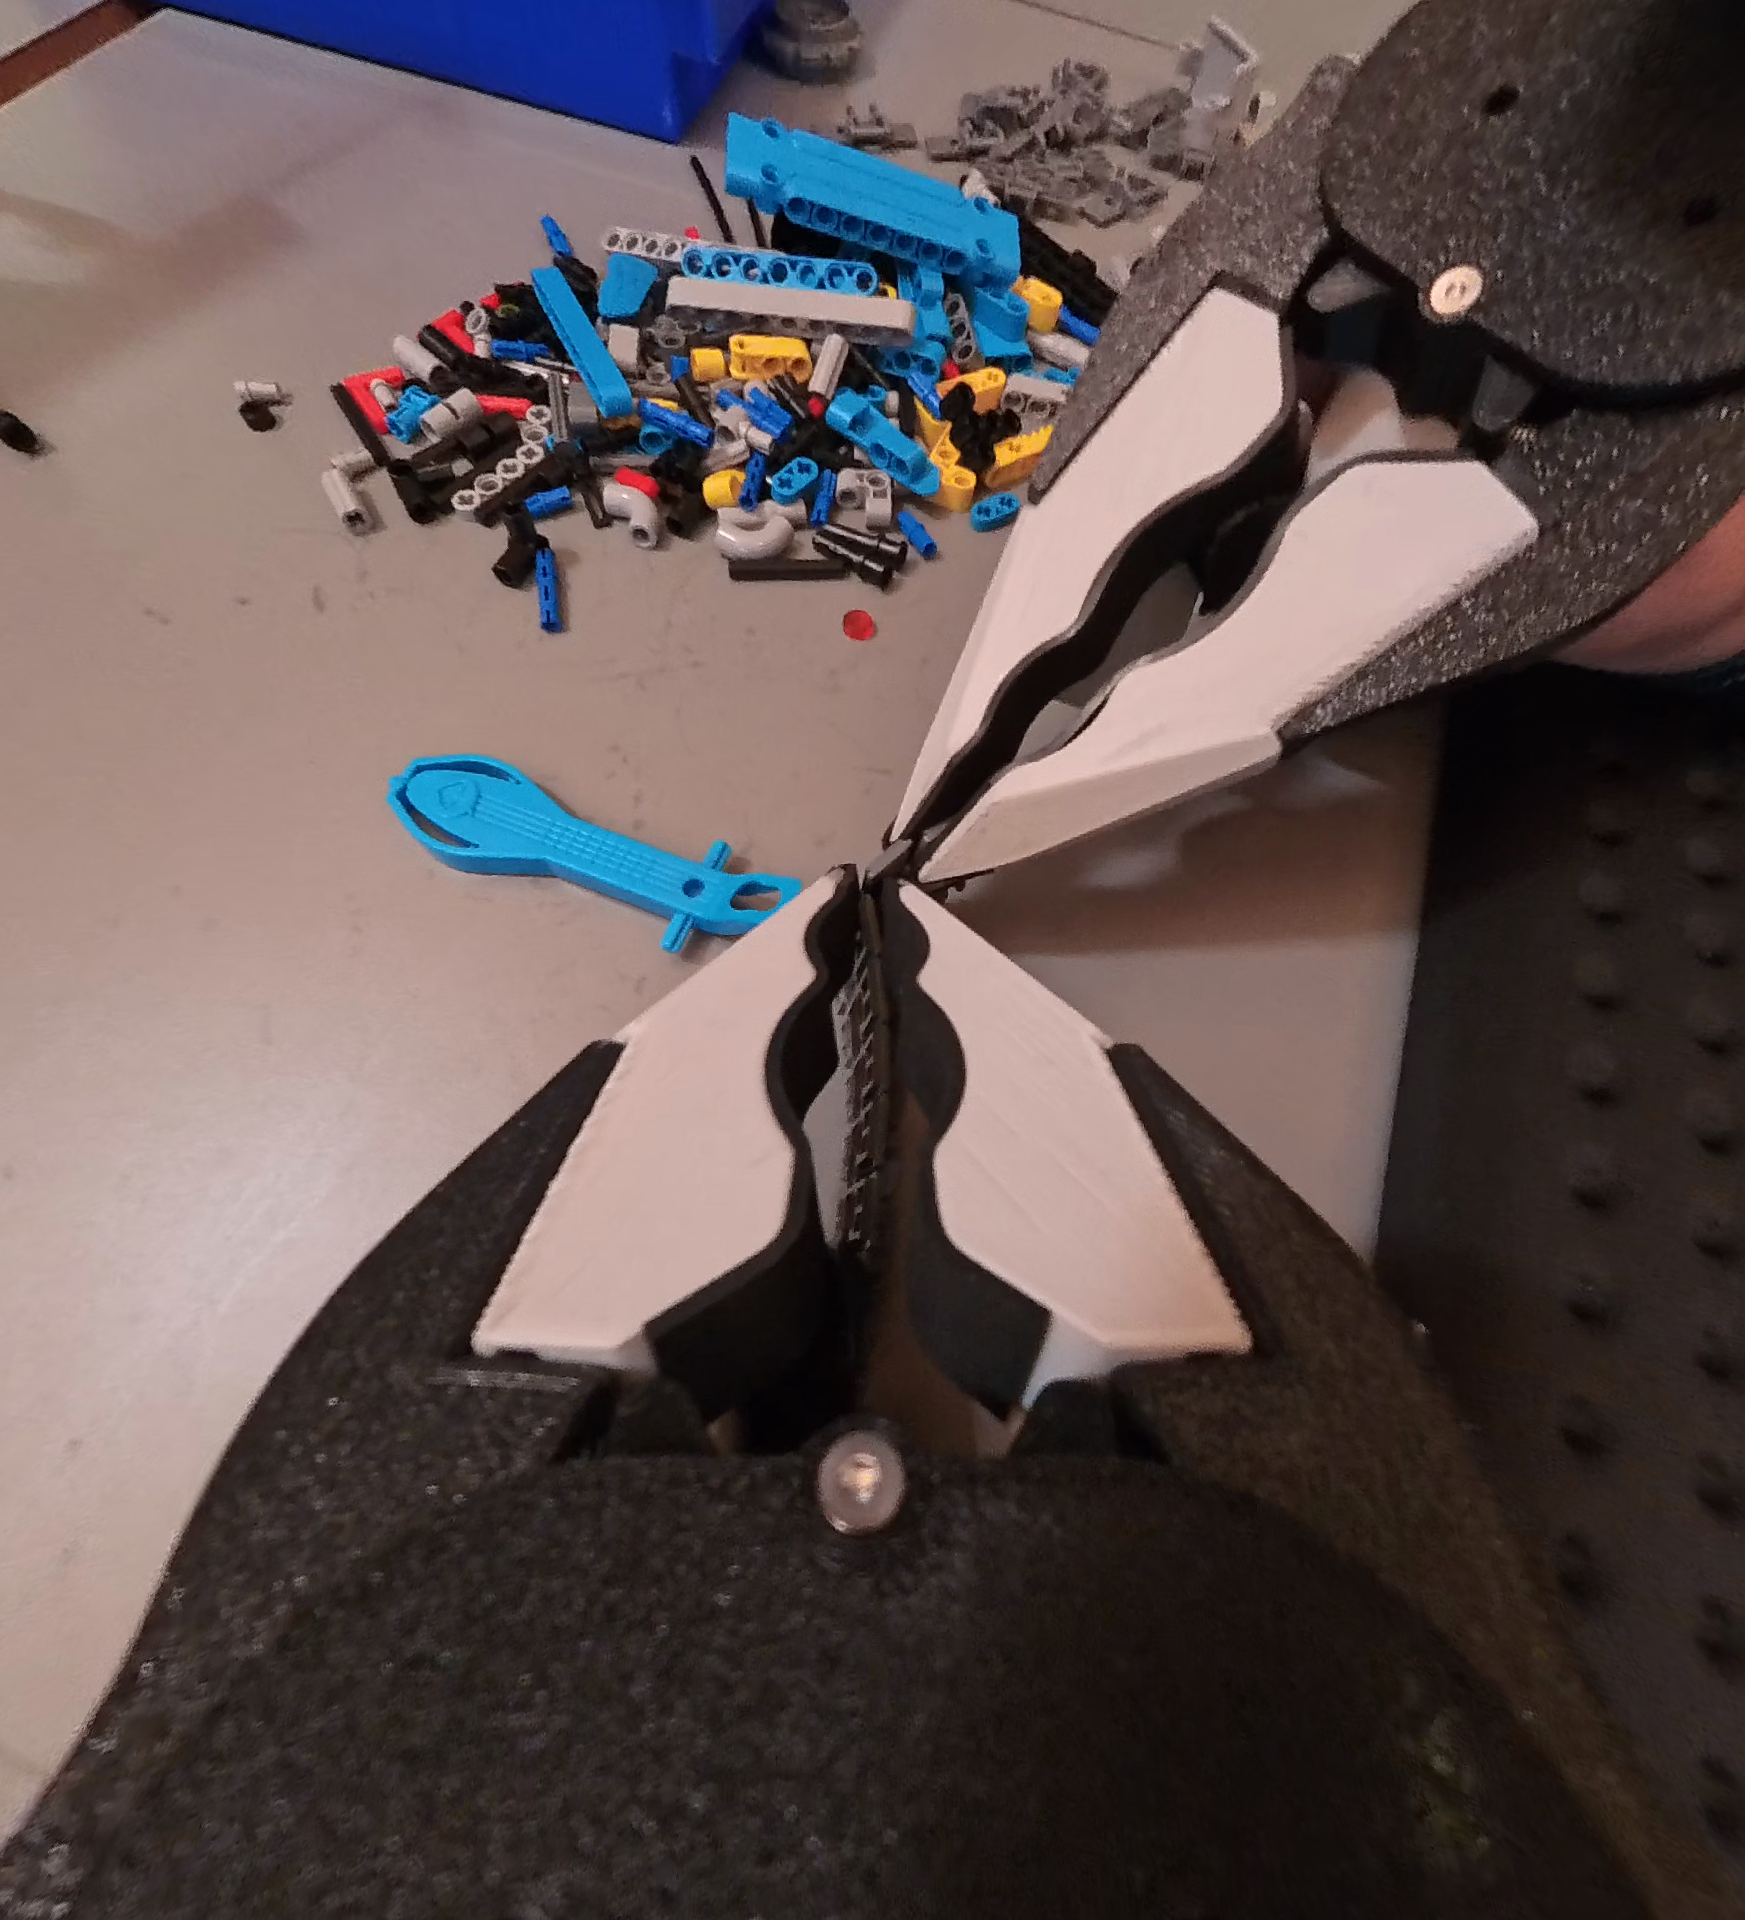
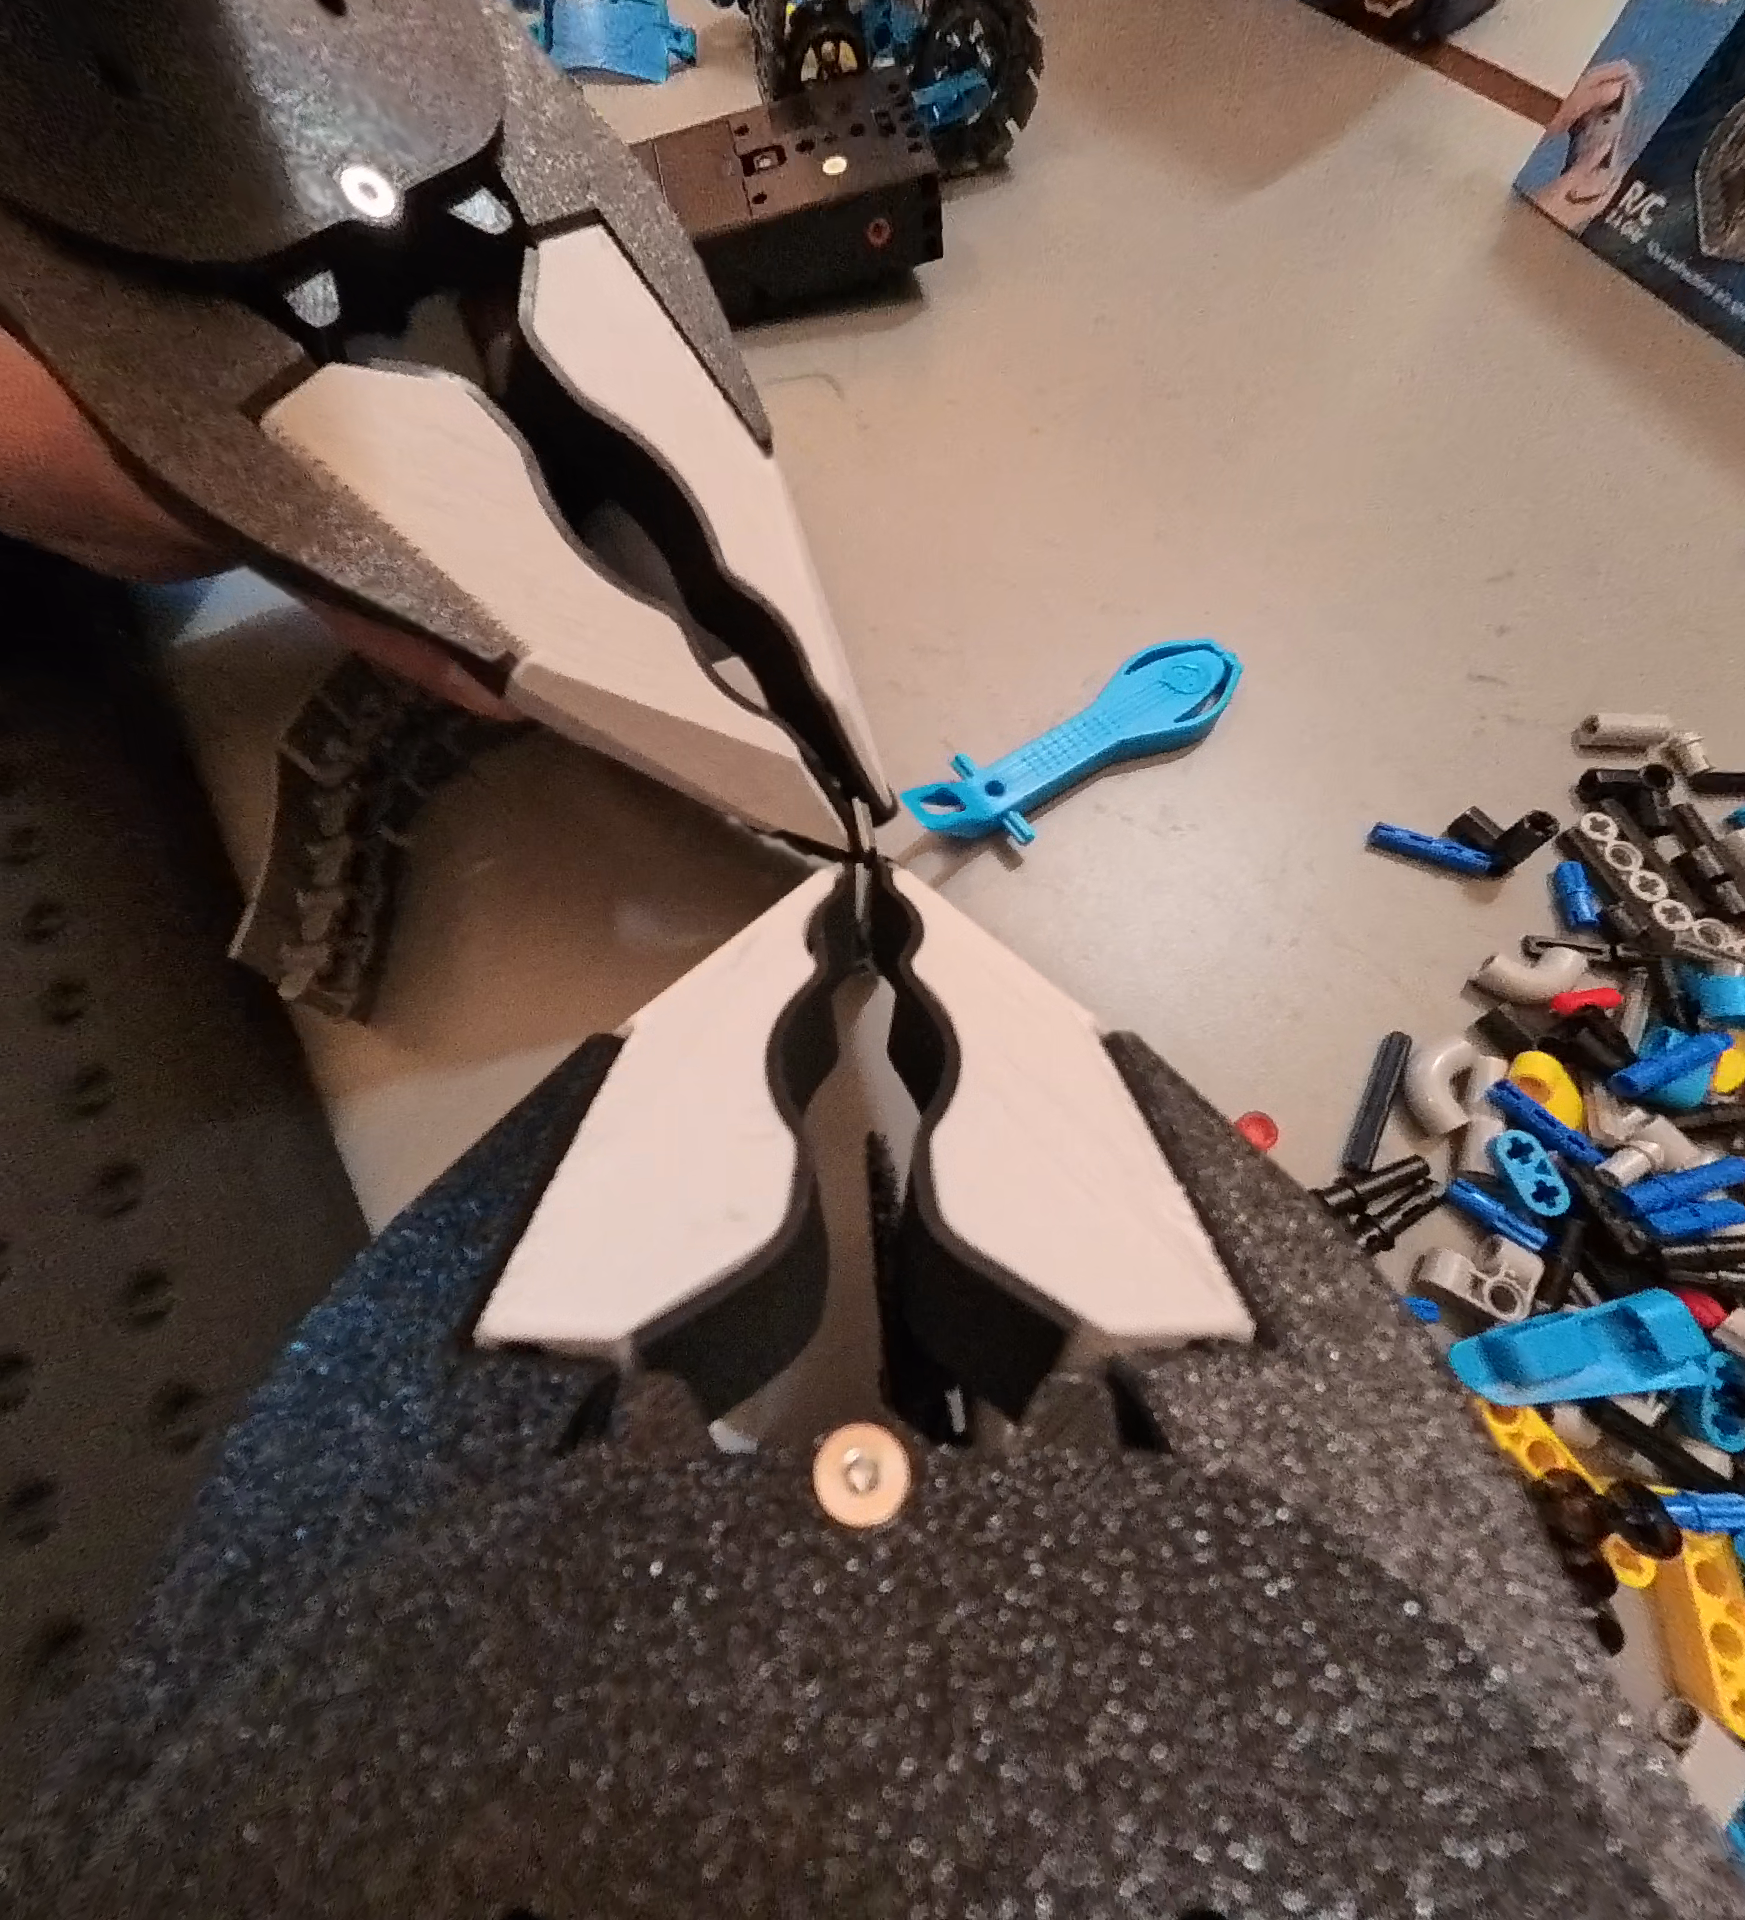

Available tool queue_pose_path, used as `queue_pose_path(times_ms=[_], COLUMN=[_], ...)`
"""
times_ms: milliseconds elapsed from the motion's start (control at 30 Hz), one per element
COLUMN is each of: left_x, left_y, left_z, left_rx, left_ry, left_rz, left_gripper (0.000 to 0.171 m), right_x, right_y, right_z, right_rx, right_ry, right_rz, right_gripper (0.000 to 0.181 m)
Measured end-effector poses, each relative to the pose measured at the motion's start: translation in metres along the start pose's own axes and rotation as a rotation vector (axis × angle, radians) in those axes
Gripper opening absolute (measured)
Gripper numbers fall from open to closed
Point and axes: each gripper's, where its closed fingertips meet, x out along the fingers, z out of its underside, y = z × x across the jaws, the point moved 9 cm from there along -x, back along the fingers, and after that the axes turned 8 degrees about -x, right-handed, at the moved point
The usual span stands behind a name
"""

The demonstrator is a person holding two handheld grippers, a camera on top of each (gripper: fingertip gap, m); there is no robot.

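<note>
— So, what have I got between the fingers on the left side?

— My left gripper (image 1: 868, 894) is pinched on a black toothed strip (image 1: 863, 1081), a rack-like piece that runs back along the gap between the pads. The jaws are nearly together, with only the strip between them.

— And the right one?

— My right gripper (image 2: 863, 873) is closed down narrow too, tip to tip with the left. In the right wrist view something thin and dark sits at the very tips, but it is blurred, so I cannot tell whether it is the end of that same strip or a separate small part.

— Where is all this happening?

— Above the near edge of a grey table (image 1: 172, 1039), beside a dark studded mat (image 1: 1626, 1143). Just beyond the tips lies a flat light-blue tool (image 1: 577, 842) shaped like a spoon. Farther out sits a heap of building pieces (image 1: 743, 395) in blue, black, yellow, grey and red, with a small red disc (image 1: 856, 623) apart from it.

— Anything else around?

— A dark blue bin (image 1: 494, 52) at the far edge, a pile of grey parts (image 1: 1076, 145), a black block with a wheeled model (image 2: 847, 135) behind it, and a printed box (image 2: 1699, 156). A black tyre-like piece (image 2: 348, 852) lies under the left gripper.
</note>
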Motion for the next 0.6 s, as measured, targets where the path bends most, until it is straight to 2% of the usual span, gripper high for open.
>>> queue_pose_path(times_ms=[467, 600], left_x=[0.0016, -0.0023], left_y=[-0.0004, -0.0016], left_z=[0.0014, 0.003], left_rx=[-0.034, 0.06], left_ry=[-0.006, -0.028], left_rz=[0.003, 0.082], left_gripper=[0.001, 0.001], right_x=[0.0009, 0.0013], right_y=[-0.0044, -0.0025], right_z=[0.0, -0.0001], right_rx=[-0.044, -0.035], right_ry=[-0.02, -0.004], right_rz=[0.034, -0.015], right_gripper=[0.0, 0.001])
